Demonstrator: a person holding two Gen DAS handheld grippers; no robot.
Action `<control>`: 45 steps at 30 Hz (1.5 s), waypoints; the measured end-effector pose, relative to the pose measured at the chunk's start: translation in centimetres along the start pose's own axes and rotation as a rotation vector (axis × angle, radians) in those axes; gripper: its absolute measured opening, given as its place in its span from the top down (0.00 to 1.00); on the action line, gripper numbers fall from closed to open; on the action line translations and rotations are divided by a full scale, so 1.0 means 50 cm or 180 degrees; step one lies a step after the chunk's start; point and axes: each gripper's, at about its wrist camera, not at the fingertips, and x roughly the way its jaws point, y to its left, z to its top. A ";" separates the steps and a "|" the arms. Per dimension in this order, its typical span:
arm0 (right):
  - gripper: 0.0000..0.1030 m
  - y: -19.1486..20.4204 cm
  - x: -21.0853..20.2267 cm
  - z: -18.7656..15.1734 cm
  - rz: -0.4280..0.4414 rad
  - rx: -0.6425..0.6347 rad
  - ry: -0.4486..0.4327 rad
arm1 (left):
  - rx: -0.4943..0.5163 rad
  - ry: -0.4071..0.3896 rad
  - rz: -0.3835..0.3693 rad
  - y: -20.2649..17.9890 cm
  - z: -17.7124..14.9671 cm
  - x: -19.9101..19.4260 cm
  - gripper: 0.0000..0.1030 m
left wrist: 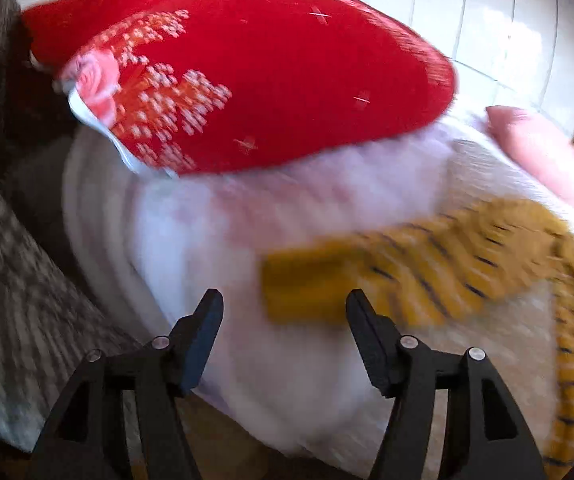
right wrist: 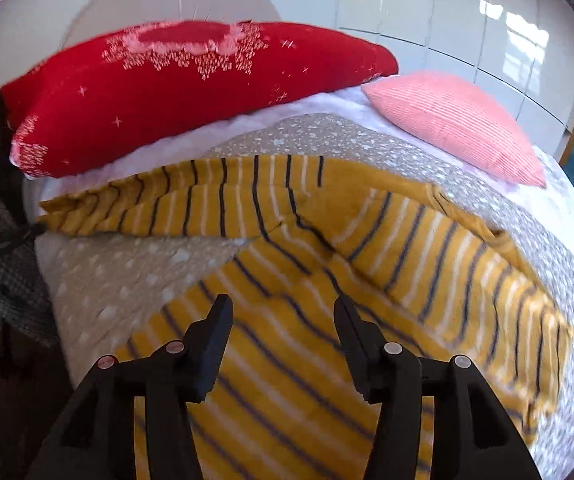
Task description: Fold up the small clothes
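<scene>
A small yellow top with dark and white stripes (right wrist: 327, 280) lies spread on a grey star-print cloth (right wrist: 127, 280) over a white padded surface. One sleeve (right wrist: 147, 208) stretches to the left. My right gripper (right wrist: 283, 312) is open and empty just above the top's body. In the blurred left wrist view the sleeve with its plain yellow cuff (left wrist: 303, 284) lies just ahead of my left gripper (left wrist: 285, 308), which is open and empty, with the cuff near its right finger.
A red cushion with a white pattern (right wrist: 167, 92) (left wrist: 267, 80) lies at the back, a pink ribbed cushion (right wrist: 459, 128) (left wrist: 543, 156) at the back right. A grey woven fabric (left wrist: 11, 272) borders the left side. White tiled wall (right wrist: 447, 20) behind.
</scene>
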 end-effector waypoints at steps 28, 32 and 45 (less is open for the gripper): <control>0.45 -0.412 -0.288 -0.396 0.0383 0.2819 -0.1486 | 0.0828 0.0802 -0.2086 -0.519 0.189 -0.169 0.89; 0.45 -0.454 -0.315 -0.483 0.0391 0.3140 -0.1724 | 0.1303 0.0836 -0.2323 -0.760 0.159 -0.231 0.89; 0.43 -0.491 -0.341 -0.587 0.0240 0.3360 -0.1668 | 0.2172 0.1266 -0.2668 -1.195 -0.055 -0.232 0.65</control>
